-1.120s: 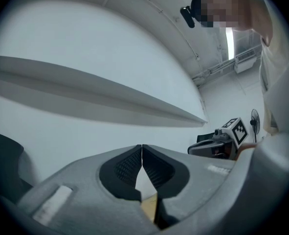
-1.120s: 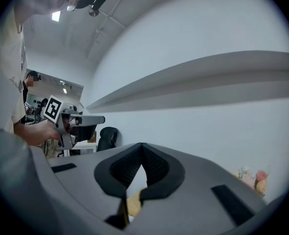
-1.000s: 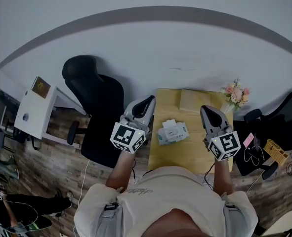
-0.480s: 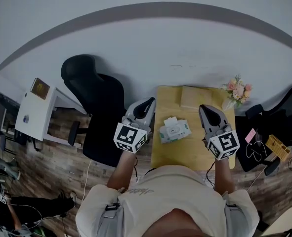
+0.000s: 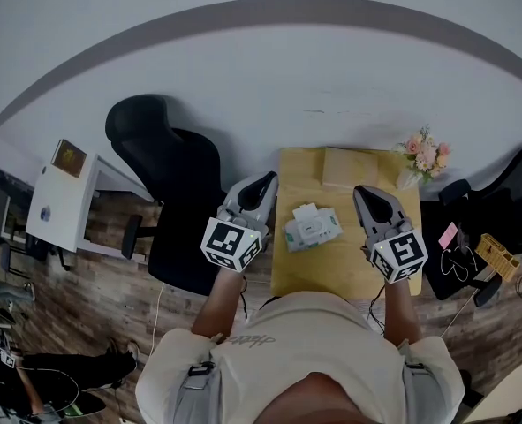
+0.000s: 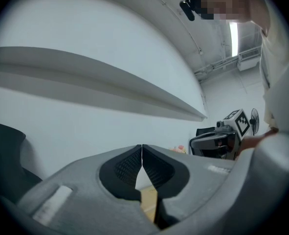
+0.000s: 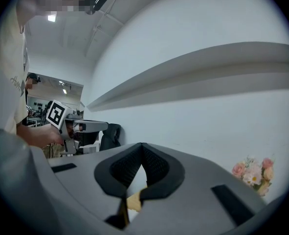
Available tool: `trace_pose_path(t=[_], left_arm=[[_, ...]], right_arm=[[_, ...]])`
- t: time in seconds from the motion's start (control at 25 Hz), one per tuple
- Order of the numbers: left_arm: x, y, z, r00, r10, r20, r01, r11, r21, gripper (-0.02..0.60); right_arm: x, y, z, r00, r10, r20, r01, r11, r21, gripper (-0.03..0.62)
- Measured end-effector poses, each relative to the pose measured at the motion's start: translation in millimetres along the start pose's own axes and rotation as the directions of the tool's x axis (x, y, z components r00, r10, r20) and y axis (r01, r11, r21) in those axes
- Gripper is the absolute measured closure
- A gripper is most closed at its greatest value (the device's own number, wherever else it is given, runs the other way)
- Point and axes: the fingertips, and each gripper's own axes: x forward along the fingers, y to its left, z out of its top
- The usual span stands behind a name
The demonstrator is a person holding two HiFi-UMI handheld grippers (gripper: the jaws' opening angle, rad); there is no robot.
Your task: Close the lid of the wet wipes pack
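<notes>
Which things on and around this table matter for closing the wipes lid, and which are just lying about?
For the job:
wet wipes pack
left gripper, shut, empty
right gripper, shut, empty

Just lying about:
flowers
flat box
black chair
white side table

Your left gripper (image 5: pixel 268 180) and right gripper (image 5: pixel 363 193) are grey, with black-and-white markers (image 5: pixel 230 242). Between them: white-green pack (image 5: pixel 312 230), tan table (image 5: pixel 349 272). Beyond the right: pink flowers (image 5: pixel 424 155).
</notes>
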Motion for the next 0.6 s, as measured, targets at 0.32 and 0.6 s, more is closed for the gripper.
trace_pose_path(t=[0.32, 0.6], left_arm=[[1, -3, -5, 1.0, -0.005, -0.006, 0.005, 1.0, -0.006, 0.563], [5, 0, -11, 1.0, -0.001, -0.015, 0.001, 1.0, -0.007, 0.563]], right_arm=[[0, 1, -8, 1.0, 0.007, -0.025, -0.007, 1.0, 0.0, 0.592], [5, 0, -14, 0.999, 0.019, -0.034, -0.019, 1.0, 0.003, 0.592]])
